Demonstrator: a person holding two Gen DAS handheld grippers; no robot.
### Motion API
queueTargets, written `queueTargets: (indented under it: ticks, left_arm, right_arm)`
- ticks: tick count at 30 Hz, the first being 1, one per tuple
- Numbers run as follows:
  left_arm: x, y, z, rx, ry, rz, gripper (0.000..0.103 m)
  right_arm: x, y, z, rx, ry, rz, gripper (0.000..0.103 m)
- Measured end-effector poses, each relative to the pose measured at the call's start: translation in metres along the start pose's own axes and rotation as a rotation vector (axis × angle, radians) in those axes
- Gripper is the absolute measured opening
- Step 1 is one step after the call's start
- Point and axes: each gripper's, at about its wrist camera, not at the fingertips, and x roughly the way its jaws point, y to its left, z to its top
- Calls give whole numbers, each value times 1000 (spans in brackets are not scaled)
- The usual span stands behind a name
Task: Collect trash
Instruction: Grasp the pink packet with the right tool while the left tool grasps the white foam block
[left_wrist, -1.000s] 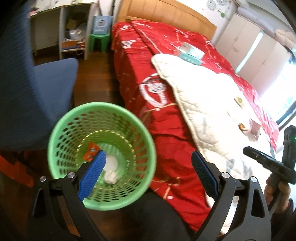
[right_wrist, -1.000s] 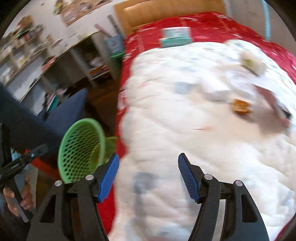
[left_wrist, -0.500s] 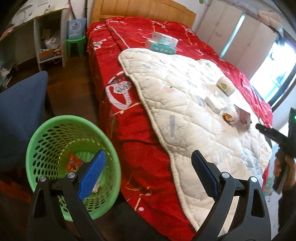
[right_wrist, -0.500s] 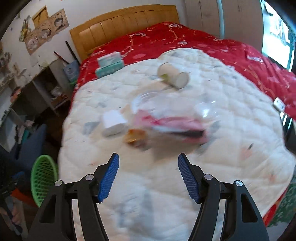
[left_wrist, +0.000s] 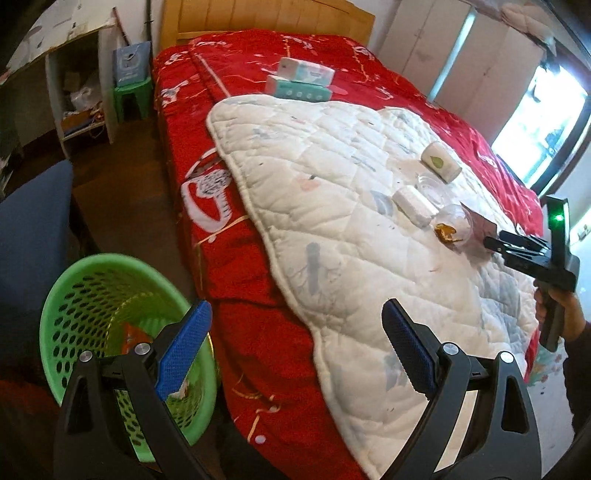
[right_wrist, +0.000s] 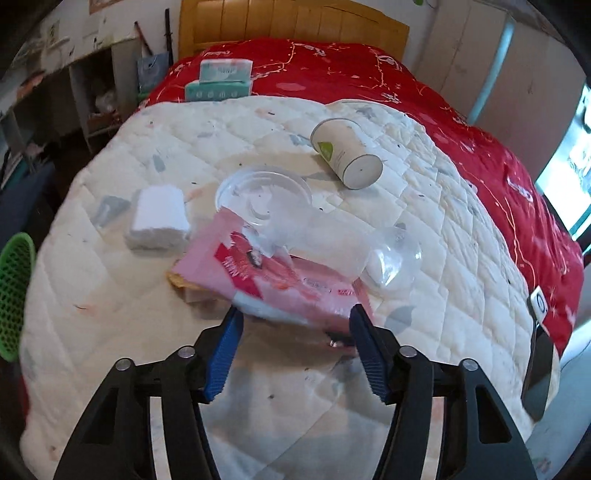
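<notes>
Both views have swung away from the green perforated plastic basket (left_wrist: 110, 325) on the floor beside the bed and onto the trash on the white quilted blanket (right_wrist: 110, 295), which suggests the next pickup is under way. The right gripper (right_wrist: 295, 328) has just been narrowing its jaws; they remain partly open around the near edge of the pink plastic wrapper (right_wrist: 266, 280), not yet visibly pinching it. The left gripper (left_wrist: 295, 350) hangs wide open and empty near the basket.
</notes>
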Motion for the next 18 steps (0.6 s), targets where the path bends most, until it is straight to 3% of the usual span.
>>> queueTargets:
  ticks: [7, 11, 18]
  left_arm:
    - [26, -39, 25, 90, -1, -39, 92]
    - [43, -69, 41, 171, -6, -62, 92]
    - [80, -122, 66, 314, -7, -113, 92]
  right_arm:
    - [14, -3, 4, -36, -5, -37, 32]
    - [5, -11, 2, 1, -28, -8, 19]
    - [-15, -34, -8, 123, -59, 63, 9]
